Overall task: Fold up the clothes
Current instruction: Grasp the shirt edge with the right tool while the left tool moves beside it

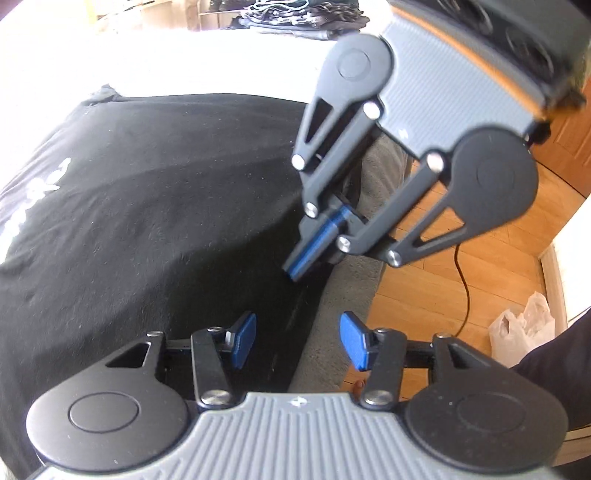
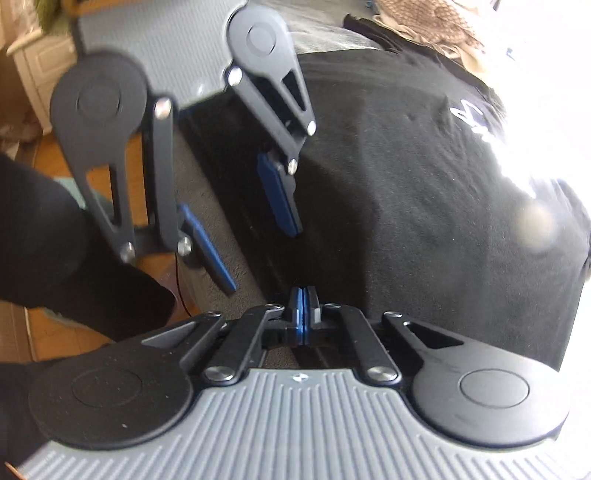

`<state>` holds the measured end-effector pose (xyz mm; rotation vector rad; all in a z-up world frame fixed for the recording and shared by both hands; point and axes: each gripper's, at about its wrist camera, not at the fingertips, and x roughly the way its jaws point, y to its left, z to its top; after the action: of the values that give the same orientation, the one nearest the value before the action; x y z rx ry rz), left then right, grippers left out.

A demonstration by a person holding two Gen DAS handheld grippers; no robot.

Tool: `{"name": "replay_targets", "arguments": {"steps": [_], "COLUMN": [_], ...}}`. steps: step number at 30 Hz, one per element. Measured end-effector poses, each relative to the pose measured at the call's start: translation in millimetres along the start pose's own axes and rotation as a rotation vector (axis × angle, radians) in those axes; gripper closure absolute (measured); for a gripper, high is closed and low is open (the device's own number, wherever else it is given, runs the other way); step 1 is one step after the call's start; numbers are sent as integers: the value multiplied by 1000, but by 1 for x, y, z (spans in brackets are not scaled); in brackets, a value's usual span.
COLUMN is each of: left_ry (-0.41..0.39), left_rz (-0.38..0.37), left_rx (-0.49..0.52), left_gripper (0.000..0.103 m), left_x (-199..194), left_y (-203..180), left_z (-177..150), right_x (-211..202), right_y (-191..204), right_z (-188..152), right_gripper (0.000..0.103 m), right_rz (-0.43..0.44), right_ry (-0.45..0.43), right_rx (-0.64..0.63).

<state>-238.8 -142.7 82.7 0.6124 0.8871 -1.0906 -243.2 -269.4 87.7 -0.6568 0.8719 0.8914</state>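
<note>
A black T-shirt [image 1: 155, 206] with white print lies spread on a grey-covered surface [image 1: 343, 291]; it also shows in the right wrist view [image 2: 424, 206]. My left gripper [image 1: 297, 338] is open and empty, its blue pads over the shirt's near edge. My right gripper [image 2: 303, 295] is shut, its pads pressed together at the shirt's edge; whether cloth is pinched between them is hidden. The right gripper [image 1: 295, 271] appears in the left wrist view just beyond the left one, tips down on the shirt edge. The left gripper [image 2: 266, 258] appears open in the right wrist view.
A wooden floor [image 1: 480, 258] lies beyond the surface's edge, with a dark cable [image 1: 466, 280] and a white plastic bag [image 1: 524, 332] on it. A pile of dark clothes [image 1: 295, 18] sits at the back. A person's dark-clad leg [image 2: 55, 240] stands beside the edge.
</note>
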Motion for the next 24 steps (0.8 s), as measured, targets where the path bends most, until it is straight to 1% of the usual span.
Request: {"name": "replay_targets", "arguments": {"steps": [2, 4, 5, 7, 9, 12, 14, 15, 17, 18, 19, 21, 24], "left_ry": [5, 8, 8, 8, 12, 15, 16, 17, 19, 20, 21, 24, 27], "left_rz": [-2, -9, -16, -32, -50, -76, -92, -101, -117, -126, -128, -128, -128], "left_rx": [17, 26, 26, 24, 20, -5, -22, -31, -48, -57, -59, -56, -55], "left_gripper": [51, 50, 50, 50, 50, 50, 50, 50, 50, 50, 50, 50, 49], "left_x": [0, 0, 0, 0, -1, -3, -4, -5, -6, -6, -7, -9, -13], "left_y": [0, -1, -2, -1, 3, 10, 15, 17, 22, 24, 25, 25, 25], "left_z": [1, 1, 2, 3, 4, 6, 8, 9, 10, 11, 12, 14, 17], "right_x": [4, 6, 6, 2, 0, 8, 9, 10, 9, 9, 9, 11, 12], "right_y": [-2, 0, 1, 8, 15, 25, 24, 25, 19, 16, 11, -6, -27], "right_z": [0, -3, -5, -8, -16, -27, -36, -35, -34, -32, -30, -25, -20], "right_gripper": [103, 103, 100, 100, 93, 84, 82, 82, 83, 87, 89, 99, 102], "right_rz": [9, 19, 22, 43, 40, 30, 24, 25, 36, 41, 49, 76, 131], "right_ry": [-14, -29, -34, -38, -36, 0, 5, 1, 3, 4, 6, 16, 25], "right_rx": [43, 31, 15, -73, -176, -306, -371, -376, -337, -312, -273, -177, -29]}}
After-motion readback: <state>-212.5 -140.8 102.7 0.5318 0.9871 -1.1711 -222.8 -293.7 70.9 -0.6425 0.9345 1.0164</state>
